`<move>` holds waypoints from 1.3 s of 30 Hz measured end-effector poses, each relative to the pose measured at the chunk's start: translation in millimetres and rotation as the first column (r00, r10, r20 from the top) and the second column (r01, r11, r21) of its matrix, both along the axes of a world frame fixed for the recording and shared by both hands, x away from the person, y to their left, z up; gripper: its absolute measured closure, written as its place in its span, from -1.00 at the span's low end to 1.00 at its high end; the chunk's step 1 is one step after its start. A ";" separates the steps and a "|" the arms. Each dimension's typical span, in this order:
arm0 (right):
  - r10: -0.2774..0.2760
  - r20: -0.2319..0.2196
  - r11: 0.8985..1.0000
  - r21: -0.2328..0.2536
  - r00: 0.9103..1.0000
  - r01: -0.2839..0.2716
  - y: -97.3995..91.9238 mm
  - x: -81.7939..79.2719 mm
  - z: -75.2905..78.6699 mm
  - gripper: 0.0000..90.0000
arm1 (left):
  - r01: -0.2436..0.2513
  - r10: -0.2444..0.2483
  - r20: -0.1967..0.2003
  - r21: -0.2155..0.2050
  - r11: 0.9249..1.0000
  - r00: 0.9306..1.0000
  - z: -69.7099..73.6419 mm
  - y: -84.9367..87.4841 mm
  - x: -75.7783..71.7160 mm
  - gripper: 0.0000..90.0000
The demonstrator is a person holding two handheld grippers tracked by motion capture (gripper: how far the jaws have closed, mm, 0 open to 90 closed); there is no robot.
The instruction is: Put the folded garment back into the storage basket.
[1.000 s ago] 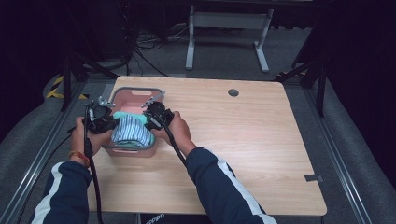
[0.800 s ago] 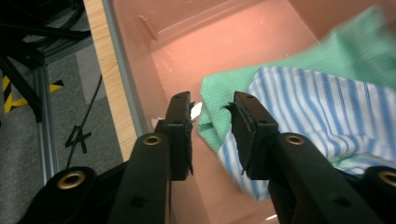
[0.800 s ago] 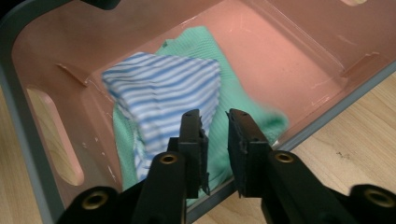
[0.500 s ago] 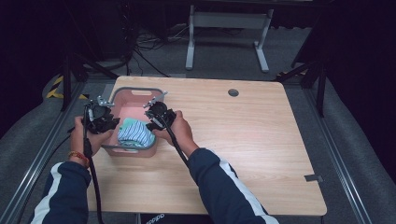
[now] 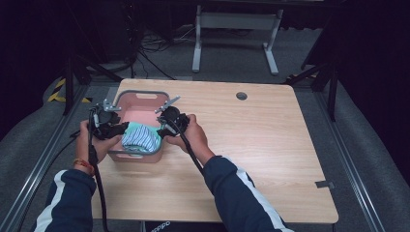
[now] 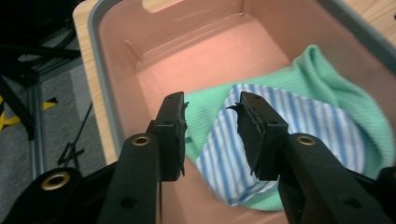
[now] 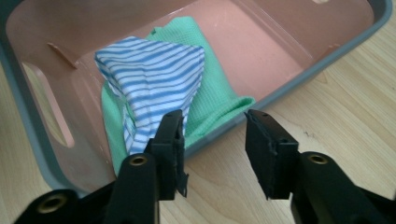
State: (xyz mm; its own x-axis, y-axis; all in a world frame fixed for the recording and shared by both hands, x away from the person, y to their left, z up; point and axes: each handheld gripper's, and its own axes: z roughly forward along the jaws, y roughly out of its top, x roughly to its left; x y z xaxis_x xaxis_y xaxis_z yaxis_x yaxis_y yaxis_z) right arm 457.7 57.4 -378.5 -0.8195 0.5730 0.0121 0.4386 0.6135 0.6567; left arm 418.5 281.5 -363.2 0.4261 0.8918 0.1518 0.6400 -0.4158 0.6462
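Both grippers had drawn back from the cloth bundle (image 5: pixel 141 137), which we left in the pink basin (image 5: pixel 144 100) at its 6 o'clock end on the counter (image 5: pixel 270 145). Our left gripper (image 6: pixel 210 126) and right gripper (image 7: pixel 215 140) held their jaws apart, gripping nothing.

Only one readable mark: white "adidas" lettering (image 5: pixel 155 225), small and blurred, on dark clothing at the near edge of the high view, left of centre. Nothing else legible.
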 end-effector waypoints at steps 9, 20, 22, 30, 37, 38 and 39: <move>-0.025 0.031 1.000 -0.003 0.999 0.025 -30.7 -5.2 12.1 0.17 | 0.064 -0.063 0.043 -0.012 0.998 0.997 3.0 -21.6 -11.3 0.19; -0.076 0.060 0.996 -0.031 0.995 0.078 -68.7 -8.7 16.0 -0.03 | 0.147 -0.146 0.076 -0.003 0.989 0.986 6.0 -54.8 -23.1 0.00; -0.082 0.070 0.995 -0.051 0.994 0.085 -74.1 -10.1 15.3 -0.15 | 0.163 -0.162 0.073 -0.006 0.987 0.984 5.9 -59.8 -24.5 -0.07; -0.104 0.087 0.990 -0.084 0.991 0.112 -101.4 -13.6 13.7 -0.28 | 0.218 -0.218 0.071 -0.003 0.976 0.973 3.5 -79.9 -29.8 -0.29; -0.103 0.110 0.989 -0.093 0.989 0.114 -123.7 -16.3 10.1 -0.30 | 0.254 -0.251 0.092 -0.022 0.967 0.963 0.6 -91.5 -34.1 -0.30; -0.099 0.114 0.989 -0.095 0.988 0.110 -125.6 -17.1 9.9 -0.30 | 0.261 -0.259 0.088 -0.011 0.965 0.962 0.0 -93.2 -34.3 -0.30; -0.087 0.120 0.990 -0.099 0.989 0.100 -128.3 -18.1 9.5 -0.31 | 0.262 -0.259 0.081 -0.020 0.965 0.962 -1.7 -95.8 -35.0 -0.31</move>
